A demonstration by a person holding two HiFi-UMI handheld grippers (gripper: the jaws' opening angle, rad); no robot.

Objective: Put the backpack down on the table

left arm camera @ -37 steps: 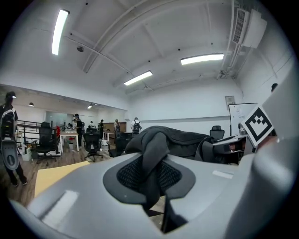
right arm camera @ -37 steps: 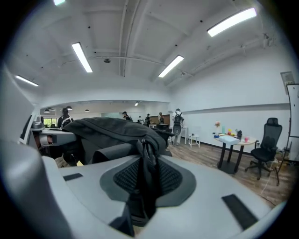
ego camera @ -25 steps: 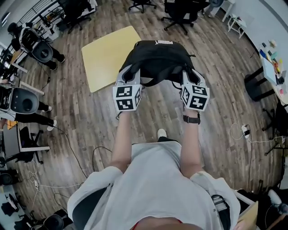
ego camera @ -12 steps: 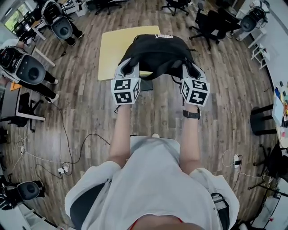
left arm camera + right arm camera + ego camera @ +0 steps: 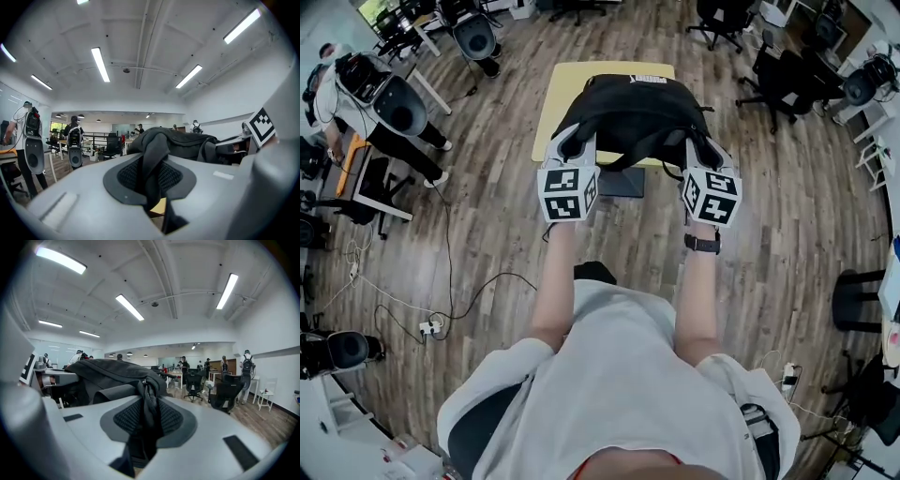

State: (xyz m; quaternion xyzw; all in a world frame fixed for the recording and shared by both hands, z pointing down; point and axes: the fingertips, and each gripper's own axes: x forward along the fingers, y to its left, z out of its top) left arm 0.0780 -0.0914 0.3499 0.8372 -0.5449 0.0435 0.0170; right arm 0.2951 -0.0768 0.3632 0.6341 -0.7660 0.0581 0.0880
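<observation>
The black backpack is held up in the air between the two tongs, over the near edge of the yellow bench. It covers the middle and right of the bench top and leaves the left edge and both far corners bare. The left tongs are pinching a dark strap at the bag's left side. In the left gripper view the strap runs down between the two pads, and a sliver of yellow bench top shows below it. The right tongs are pinching a fold of black fabric with a zipper at the bag's right side, and the bag's bulk sits to the left of that fold in the right gripper view. Both tongs point away from the person, each with its marker cube facing up, and there is a dark watch on the right wrist. The bench stands on a wood floor, with a thin cable trailing off to the left. Black office chairs stand beyond the far right corner.
</observation>
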